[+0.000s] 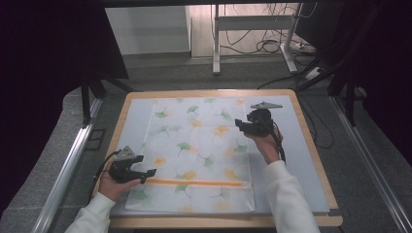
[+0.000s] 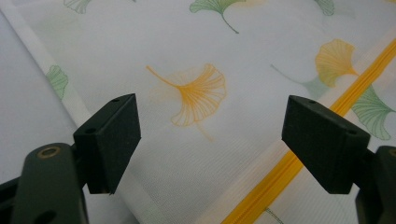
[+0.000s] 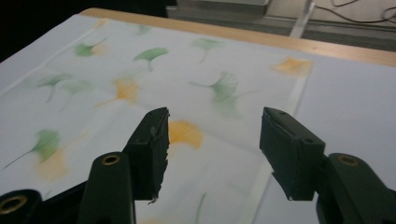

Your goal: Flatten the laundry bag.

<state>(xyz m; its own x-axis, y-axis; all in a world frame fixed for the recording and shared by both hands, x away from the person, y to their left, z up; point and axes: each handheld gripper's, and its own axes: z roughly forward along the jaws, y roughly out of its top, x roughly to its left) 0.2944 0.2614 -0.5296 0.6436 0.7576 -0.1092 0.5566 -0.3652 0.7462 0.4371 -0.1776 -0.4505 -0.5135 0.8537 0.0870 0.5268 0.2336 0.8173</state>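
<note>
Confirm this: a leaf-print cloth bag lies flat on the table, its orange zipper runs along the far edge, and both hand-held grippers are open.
Wrong about the zipper: the high view shows it near the person's edge. The bag lies flat on the table, and the left hand-held gripper and right hand-held gripper are open.

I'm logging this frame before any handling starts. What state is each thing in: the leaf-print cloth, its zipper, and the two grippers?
White fabric cover with green and orange ginkgo leaf print: spread flat on the table, unfolded.
Orange zipper: looks closed along its visible length.
Left gripper: open, empty, at the cover's near left edge.
Right gripper: open, empty, over the cover's right side.
</note>
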